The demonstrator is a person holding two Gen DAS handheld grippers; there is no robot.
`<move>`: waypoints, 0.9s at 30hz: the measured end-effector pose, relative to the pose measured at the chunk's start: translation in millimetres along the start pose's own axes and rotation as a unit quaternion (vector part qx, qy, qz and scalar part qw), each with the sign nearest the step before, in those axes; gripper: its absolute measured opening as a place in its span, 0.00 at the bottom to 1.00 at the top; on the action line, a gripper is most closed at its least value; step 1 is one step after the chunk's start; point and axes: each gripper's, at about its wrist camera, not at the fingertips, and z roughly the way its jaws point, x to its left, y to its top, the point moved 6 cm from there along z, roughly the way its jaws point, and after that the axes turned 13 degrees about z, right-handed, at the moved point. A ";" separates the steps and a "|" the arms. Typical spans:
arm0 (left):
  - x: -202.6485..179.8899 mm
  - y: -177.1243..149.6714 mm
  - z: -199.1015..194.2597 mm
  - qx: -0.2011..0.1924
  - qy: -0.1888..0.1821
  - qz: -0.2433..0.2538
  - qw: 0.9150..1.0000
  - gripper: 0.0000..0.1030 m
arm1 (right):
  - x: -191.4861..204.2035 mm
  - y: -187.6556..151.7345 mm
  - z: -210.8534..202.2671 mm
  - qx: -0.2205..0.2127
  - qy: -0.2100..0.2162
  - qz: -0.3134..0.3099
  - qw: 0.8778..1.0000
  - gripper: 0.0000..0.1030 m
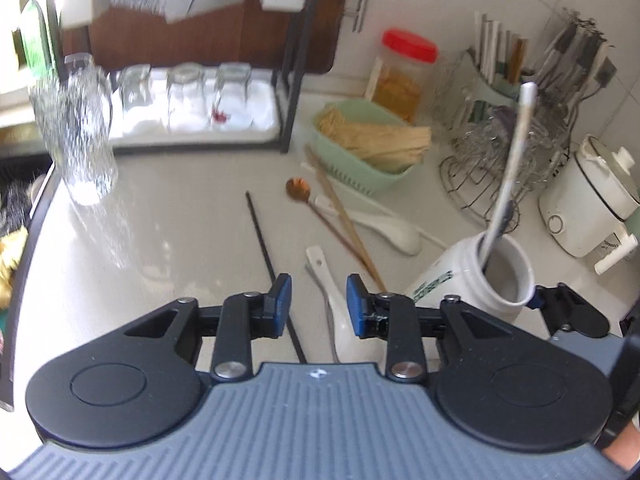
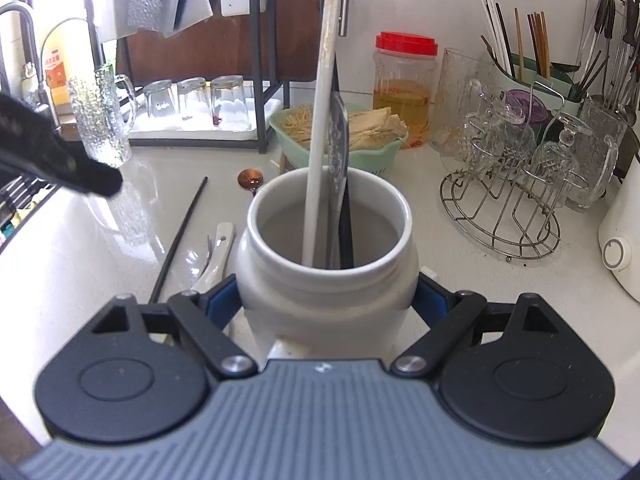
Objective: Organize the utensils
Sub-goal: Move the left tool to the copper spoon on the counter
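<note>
R gripper [image 2: 326, 300] is clamped on the white jar [image 2: 326, 264] near the counter's [image 1: 160, 220] front edge. L gripper [image 1: 318, 304] has jaws apart, empty, over the white spoon [image 1: 340, 312]. Straddle the handle w/ both pads, close gently, avoid the black chopstick [image 1: 268, 256] just beside it

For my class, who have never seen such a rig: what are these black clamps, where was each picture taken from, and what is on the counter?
A person holds a two-finger clamp in each hand; a camera on each looks along its fingers. In the left view, the left tool hangs open above a white ceramic spoon, near a black chopstick, a copper spoon and wooden chopsticks. In the right view, the right tool grips a white jar already holding utensils.
</note>
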 end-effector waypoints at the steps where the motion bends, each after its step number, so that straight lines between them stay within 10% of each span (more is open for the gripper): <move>1: 4.4 -1.2 3.8 0.001 -0.001 -0.009 1.000 0.42 | 0.3 0.1 0.4 0.000 0.000 0.001 1.000 0.88; 14: 41.4 17.8 87.2 0.019 -0.059 -0.090 0.994 0.45 | 1.2 -1.0 -1.0 0.001 -0.015 0.010 1.000 0.88; 27: 55.1 70.7 163.9 -0.010 -0.036 -0.036 0.999 0.44 | 2.5 -0.8 -1.0 0.005 -0.033 0.022 0.999 0.88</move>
